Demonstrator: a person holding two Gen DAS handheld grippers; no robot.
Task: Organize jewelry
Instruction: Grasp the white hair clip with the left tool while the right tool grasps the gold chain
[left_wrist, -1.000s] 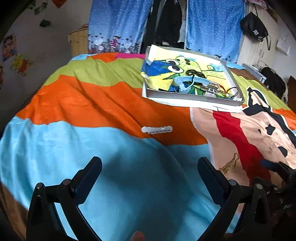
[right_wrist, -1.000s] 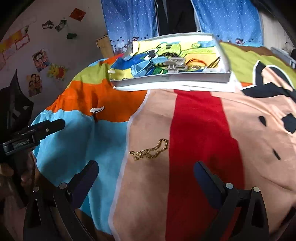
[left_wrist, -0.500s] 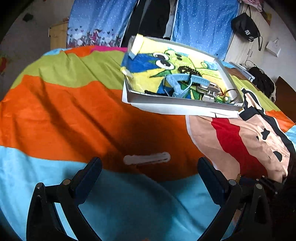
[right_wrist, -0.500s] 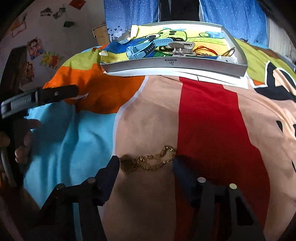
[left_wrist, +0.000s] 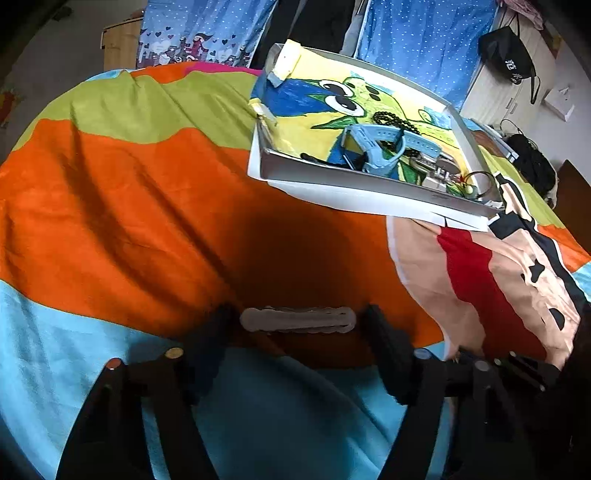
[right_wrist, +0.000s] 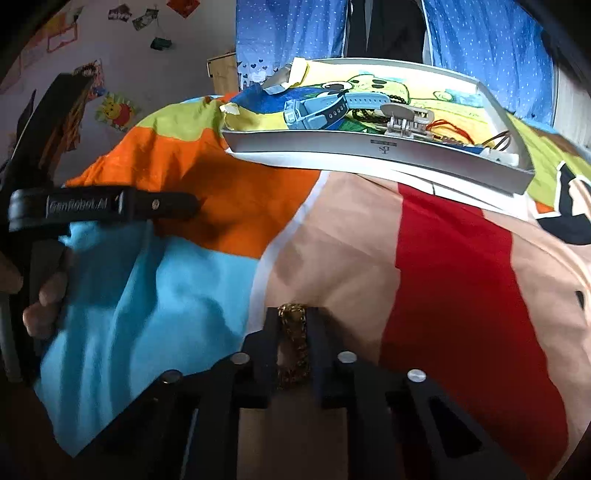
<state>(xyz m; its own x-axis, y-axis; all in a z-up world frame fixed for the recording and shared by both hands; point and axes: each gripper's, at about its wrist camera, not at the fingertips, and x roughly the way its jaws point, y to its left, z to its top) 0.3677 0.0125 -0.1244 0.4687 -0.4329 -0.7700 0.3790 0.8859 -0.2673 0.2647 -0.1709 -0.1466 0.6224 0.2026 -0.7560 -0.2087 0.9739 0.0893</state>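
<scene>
The right gripper (right_wrist: 293, 325) has just closed its jaws on the gold chain (right_wrist: 293, 343), bunched between them on the bedspread (right_wrist: 454, 258). The left gripper (left_wrist: 297, 325) jaws were narrowing around the white hair clip (left_wrist: 297, 319); they seem not yet touching it.

Matt cloth bedspread (left_wrist: 129, 206), glinting gold metal chain (right_wrist: 293, 339)

1. The right gripper (right_wrist: 291, 325), at the bottom centre, has just been closing and now pinches a gold chain (right_wrist: 293, 343) bunched between its jaws.
2. The left gripper (right_wrist: 147, 205) enters from the left edge, in a hand (right_wrist: 40, 306).
3. A tray (right_wrist: 369, 147) of jewelry sits at the upper centre on a colourful blanket (right_wrist: 454, 266).
</scene>
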